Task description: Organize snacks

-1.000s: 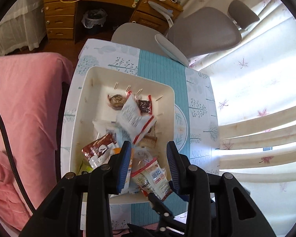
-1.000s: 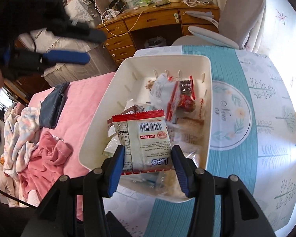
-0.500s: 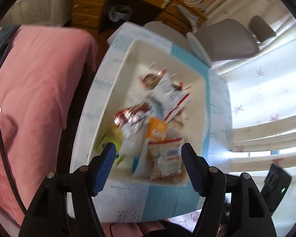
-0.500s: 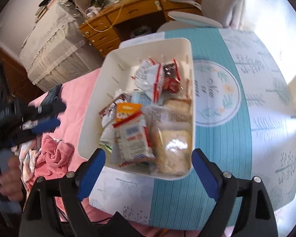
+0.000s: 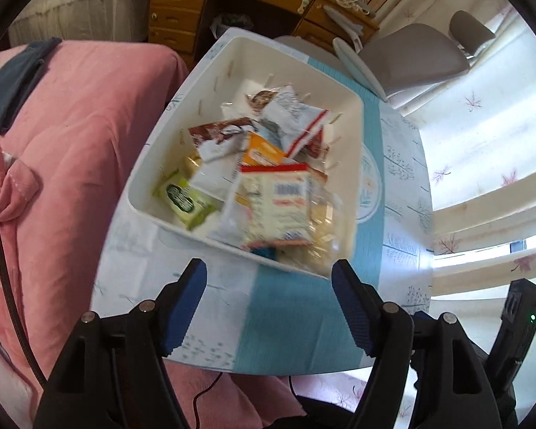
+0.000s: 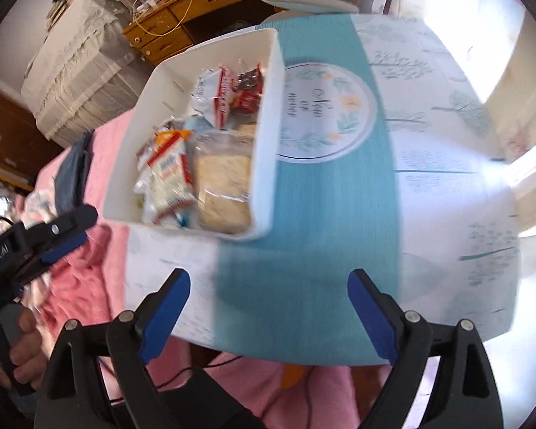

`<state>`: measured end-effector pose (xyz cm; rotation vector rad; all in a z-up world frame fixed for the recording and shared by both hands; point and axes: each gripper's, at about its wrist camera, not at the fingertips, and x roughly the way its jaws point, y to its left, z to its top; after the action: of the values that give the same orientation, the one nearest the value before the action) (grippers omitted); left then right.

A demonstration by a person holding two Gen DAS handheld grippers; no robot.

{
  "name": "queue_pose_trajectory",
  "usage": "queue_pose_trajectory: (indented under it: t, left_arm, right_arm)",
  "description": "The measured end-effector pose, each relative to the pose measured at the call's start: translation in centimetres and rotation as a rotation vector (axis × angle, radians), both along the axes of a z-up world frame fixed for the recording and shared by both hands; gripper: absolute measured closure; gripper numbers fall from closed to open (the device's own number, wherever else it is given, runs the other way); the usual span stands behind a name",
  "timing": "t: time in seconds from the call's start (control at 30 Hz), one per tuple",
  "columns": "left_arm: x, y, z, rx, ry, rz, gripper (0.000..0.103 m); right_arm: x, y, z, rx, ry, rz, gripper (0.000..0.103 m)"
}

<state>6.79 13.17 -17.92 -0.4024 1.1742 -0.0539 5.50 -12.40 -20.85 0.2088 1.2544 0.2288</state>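
- Left wrist view: the left gripper, black with blue pads, stands low in the frame with jaws wide apart and nothing between them; they have just been opening.
- Under that gap lies the tablecloth, white with a teal stripe down the middle.
- The white rectangular plastic bin sits in the middle of the frame on the cloth, above the fingertips and apart from them.
- Heaped snack packets fill the bin: a white packet with a red top edge and a barcode lies on top near the lower rim, an orange packet just above it, a green-labelled packet at the lower left corner, a brown-and-white packet toward the upper left.
- A pink blanket fills the left side; a wooden desk with drawers runs along the top.
- Right wrist view: the right gripper also shows blue pads spread wide, empty, over the teal stripe; its jaws too have just been opening.
- The bin is in the upper left here, well above the fingertips, with a clear bag of pale crackers against its right wall.
- At the left edge, blurred, the left gripper shows with a hand on its handle.
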Motion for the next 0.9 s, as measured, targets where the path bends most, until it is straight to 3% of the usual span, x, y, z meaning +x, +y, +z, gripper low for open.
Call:
queue_pose_trajectory:
  t: [0.3,0.4,0.57,0.7,0.9]
  left_arm:
    - [-5.0,-8.3,3.6,0.052,-0.067,-0.086,0.032]
    - [-6.2,-10.9,5.9,0.113,-0.114,-0.12,0.032]
    - [-7.4,-14.0,8.4,0.134,-0.15,-0.166,0.029]
    - [-7.9,-15.5,9.9,0.188,-0.202,-0.155,0.028]
    - [-7.5,-17.5,11.0,0.285,-0.235,-0.154,0.021]
  right_arm:
    - [-4.6,-6.9,2.8,-0.027,-0.028,0.045,0.008]
    - [-6.0,-8.1,4.5,-0.058,-0.036,0.095,0.008]
    - [-7.9,-9.3,7.7,-0.001,-0.093,0.126,0.008]
    - [-8.8,-9.9,9.4,-0.043,-0.169,0.105,0.006]
    - [-8.3,-11.5,9.3,-0.008,-0.189,0.033,0.0]
